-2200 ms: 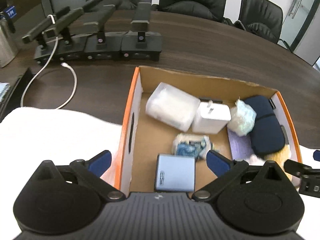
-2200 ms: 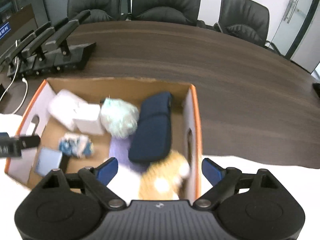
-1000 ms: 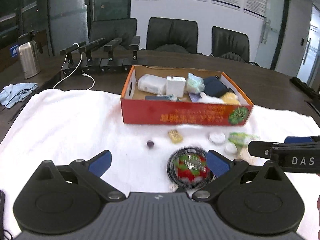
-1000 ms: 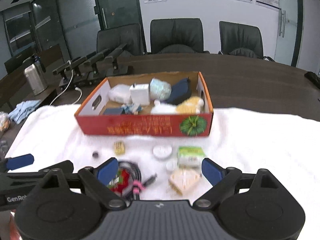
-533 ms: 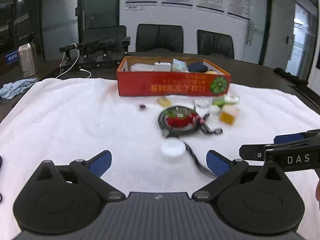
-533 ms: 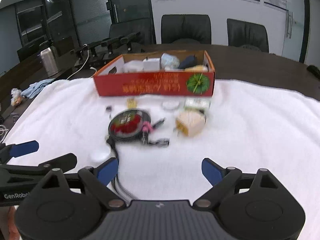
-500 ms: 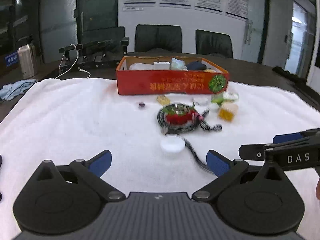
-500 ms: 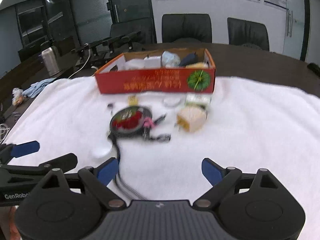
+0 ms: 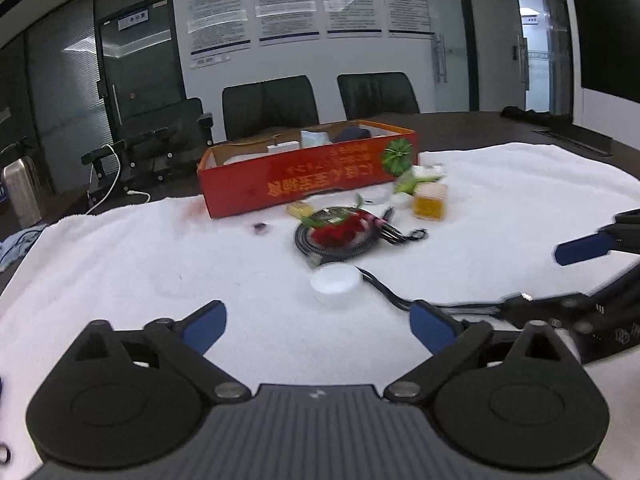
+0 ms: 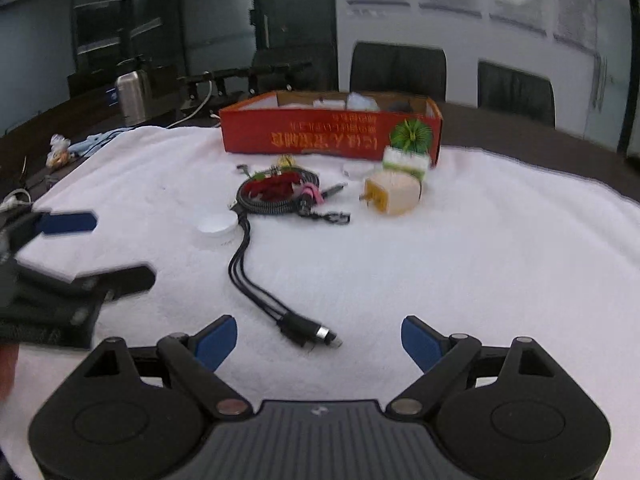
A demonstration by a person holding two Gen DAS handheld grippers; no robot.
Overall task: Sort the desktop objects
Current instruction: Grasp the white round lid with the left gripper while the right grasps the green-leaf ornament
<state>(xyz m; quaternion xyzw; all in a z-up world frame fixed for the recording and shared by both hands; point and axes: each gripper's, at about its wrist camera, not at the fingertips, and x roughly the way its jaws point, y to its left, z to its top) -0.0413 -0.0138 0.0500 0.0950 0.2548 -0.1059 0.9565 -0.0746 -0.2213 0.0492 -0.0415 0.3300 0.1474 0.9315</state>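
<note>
Both tools gape wide and empty: left tool [image 9: 318, 326], right tool [image 10: 319, 338] over the cable plugs [image 10: 308, 330] near the desk's front edge.

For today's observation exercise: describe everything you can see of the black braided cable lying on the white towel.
The black braided cable lies on the white towel in front of the red box. Most of it is wound into a flat coil around something red. One length leads out past the white round lid towards the right gripper, splitting into thin black leads that end in plugs, at least one with a silvery metal tip. Neither gripper touches it.
</note>
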